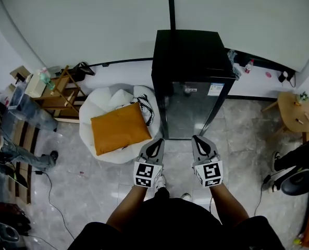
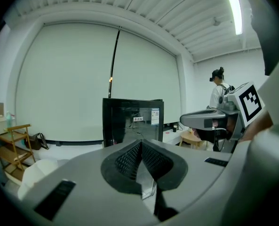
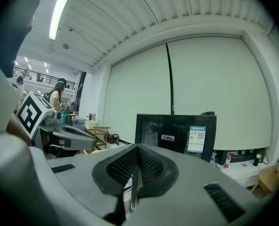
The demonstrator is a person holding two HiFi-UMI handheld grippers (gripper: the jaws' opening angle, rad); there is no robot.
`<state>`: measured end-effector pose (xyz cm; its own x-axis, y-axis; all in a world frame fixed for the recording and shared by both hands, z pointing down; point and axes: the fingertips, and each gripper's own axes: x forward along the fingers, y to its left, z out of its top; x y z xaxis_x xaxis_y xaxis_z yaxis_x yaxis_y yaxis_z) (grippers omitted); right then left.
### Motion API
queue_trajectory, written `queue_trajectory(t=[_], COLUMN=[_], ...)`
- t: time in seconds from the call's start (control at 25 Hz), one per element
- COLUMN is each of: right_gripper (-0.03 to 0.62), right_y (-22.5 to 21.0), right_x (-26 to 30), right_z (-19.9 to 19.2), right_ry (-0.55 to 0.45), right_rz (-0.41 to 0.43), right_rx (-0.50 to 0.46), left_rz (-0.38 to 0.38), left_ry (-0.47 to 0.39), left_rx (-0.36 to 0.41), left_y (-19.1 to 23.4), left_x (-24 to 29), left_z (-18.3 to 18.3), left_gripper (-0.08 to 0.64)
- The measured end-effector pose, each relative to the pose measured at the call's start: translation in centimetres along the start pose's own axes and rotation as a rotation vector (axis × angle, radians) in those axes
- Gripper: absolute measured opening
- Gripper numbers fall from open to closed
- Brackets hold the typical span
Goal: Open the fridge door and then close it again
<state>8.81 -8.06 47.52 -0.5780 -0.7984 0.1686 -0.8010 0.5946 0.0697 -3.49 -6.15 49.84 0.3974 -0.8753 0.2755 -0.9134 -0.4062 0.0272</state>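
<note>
Fridge [image 1: 193, 82] stands at 12 o'clock, door closed, just ahead of both grippers and untouched. Left gripper [image 1: 156, 142] and right gripper [image 1: 198, 139]: jaws fully together, holding nothing.

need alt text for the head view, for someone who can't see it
Seen from above, a person holds the left gripper and right gripper, both shut and empty, just short of a small black fridge with its door closed. A white beanbag with an orange cushion lies left of the fridge; a round wooden table stands at right.
</note>
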Motion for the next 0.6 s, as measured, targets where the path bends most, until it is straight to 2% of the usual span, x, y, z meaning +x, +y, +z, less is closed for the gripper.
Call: queue_trajectory(t=[0.6], right_gripper=[0.011], right_y=[-1.0], right_x=[-1.3], right_z=[0.7], right_ry=[-0.038], right_rz=[-0.004], right_rx=[0.018], left_rz=[0.025], left_ry=[-0.025], left_rx=[-0.001], left_y=[-1.0], left_x=[-0.5], left_z=[0.8], left_gripper=[0.021])
